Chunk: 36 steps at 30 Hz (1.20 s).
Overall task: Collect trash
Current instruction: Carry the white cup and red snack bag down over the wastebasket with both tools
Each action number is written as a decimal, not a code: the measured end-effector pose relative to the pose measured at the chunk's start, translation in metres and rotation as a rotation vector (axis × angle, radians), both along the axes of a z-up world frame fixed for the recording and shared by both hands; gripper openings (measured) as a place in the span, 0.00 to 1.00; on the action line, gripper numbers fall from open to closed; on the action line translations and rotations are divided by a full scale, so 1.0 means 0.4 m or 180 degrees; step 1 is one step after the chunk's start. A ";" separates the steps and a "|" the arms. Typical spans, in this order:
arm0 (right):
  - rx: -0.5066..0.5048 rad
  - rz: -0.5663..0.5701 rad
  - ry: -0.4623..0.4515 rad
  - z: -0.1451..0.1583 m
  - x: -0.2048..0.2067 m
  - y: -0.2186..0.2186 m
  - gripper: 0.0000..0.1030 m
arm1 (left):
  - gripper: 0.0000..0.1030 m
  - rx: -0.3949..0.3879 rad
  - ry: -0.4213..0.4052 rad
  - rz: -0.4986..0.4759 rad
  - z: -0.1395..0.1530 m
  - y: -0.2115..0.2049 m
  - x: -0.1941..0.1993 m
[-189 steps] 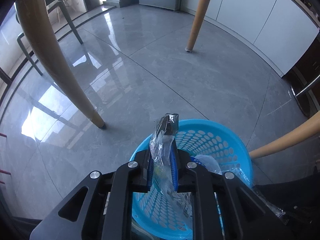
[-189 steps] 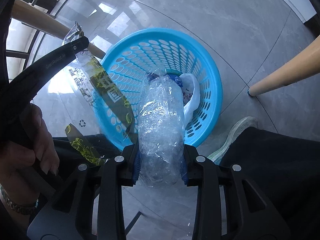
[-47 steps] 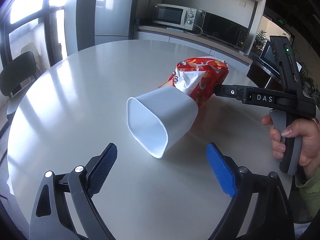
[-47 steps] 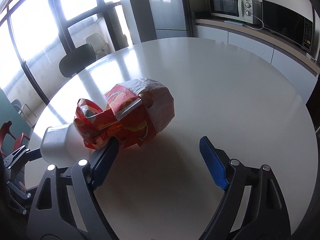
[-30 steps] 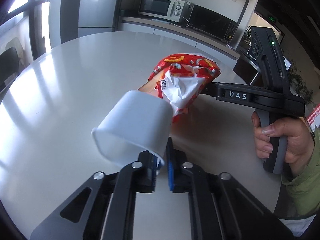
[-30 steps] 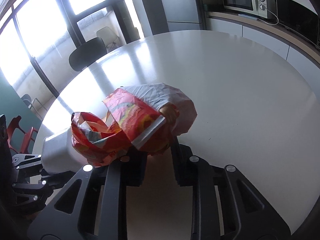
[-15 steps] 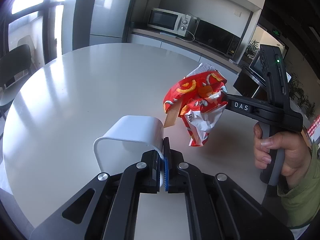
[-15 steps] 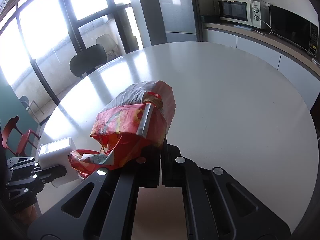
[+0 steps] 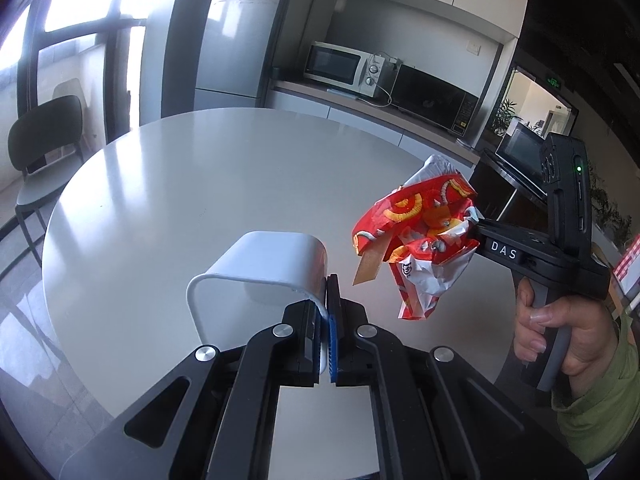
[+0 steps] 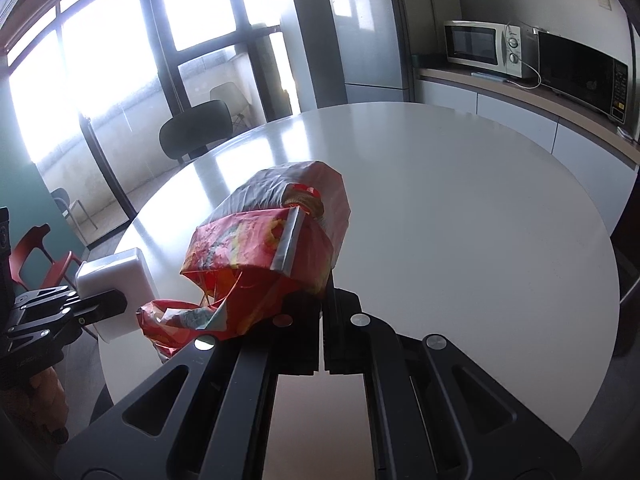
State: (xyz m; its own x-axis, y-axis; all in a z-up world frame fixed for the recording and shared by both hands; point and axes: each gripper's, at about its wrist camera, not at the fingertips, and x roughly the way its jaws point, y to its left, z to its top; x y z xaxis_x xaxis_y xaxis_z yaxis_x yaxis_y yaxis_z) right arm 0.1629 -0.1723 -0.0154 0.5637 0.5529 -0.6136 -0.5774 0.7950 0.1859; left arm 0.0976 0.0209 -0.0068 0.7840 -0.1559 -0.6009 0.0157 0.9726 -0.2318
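My left gripper (image 9: 326, 312) is shut on the rim of a white plastic cup (image 9: 264, 260) and holds it above the round white table (image 9: 200, 184), open end toward the camera. My right gripper (image 10: 322, 320) is shut on a crumpled red snack bag (image 10: 272, 256) and holds it in the air above the table. In the left wrist view the snack bag (image 9: 424, 236) hangs from the right gripper (image 9: 474, 232) to the right of the cup. In the right wrist view the cup (image 10: 116, 284) sits at the left in the left gripper (image 10: 102, 306).
A dark chair (image 9: 40, 140) stands at the table's far left. A counter with a white microwave (image 9: 344, 68) and a black one (image 9: 432, 100) runs behind the table, beside a fridge (image 9: 232, 36). A red chair (image 10: 36, 256) stands by the windows.
Both grippers have risen higher above the table with the cup and the bag held. The bag has moved further right of the cup.
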 end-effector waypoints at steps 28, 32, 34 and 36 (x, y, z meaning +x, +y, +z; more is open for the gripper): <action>-0.0046 0.0132 -0.0126 0.021 -0.356 -0.133 0.00 | 0.02 0.0107 -0.0169 -0.0161 0.050 -0.136 -0.242; -0.0084 0.0164 -0.0105 0.010 -0.401 -0.145 0.00 | 0.02 0.0121 -0.0149 -0.0190 0.040 -0.149 -0.263; -0.0095 0.0209 -0.0082 0.003 -0.424 -0.150 0.00 | 0.02 0.0138 -0.0140 -0.0213 0.034 -0.155 -0.279; -0.0094 0.0277 -0.0022 -0.004 -0.440 -0.151 0.00 | 0.02 0.0135 -0.0123 -0.0230 0.023 -0.158 -0.295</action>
State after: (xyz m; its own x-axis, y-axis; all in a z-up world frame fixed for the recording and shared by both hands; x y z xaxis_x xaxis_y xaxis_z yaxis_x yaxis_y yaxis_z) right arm -0.0129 -0.2328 -0.0172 0.5185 0.5819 -0.6266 -0.6459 0.7467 0.1590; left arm -0.0203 -0.0423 0.0026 0.7943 -0.1881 -0.5777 0.0944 0.9775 -0.1884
